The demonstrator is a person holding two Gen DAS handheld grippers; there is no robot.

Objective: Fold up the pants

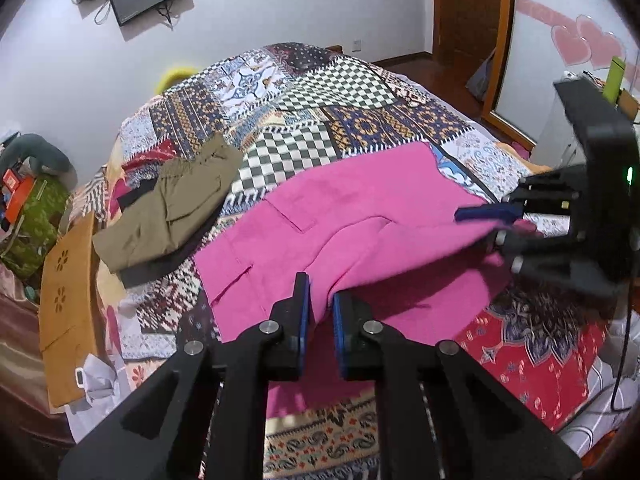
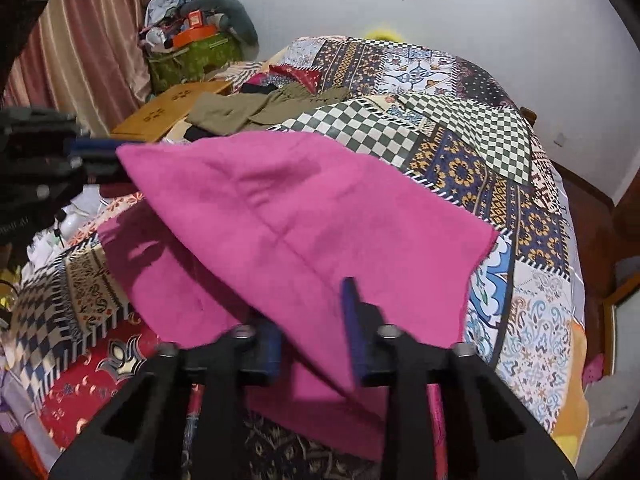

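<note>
Pink pants lie on the patchwork bedspread, with one part lifted and folded over. My left gripper is shut on a pink fabric edge near me. My right gripper pinches another pink edge and holds it raised above the bed. In the left wrist view the right gripper shows at the right edge, holding the cloth. In the right wrist view the left gripper shows at the left, at the lifted corner.
Folded olive pants on dark clothes lie at the bed's left. An orange wooden board stands beside the bed. A cluttered pile with a green bag sits by the curtain. A wardrobe and wooden door are at the far right.
</note>
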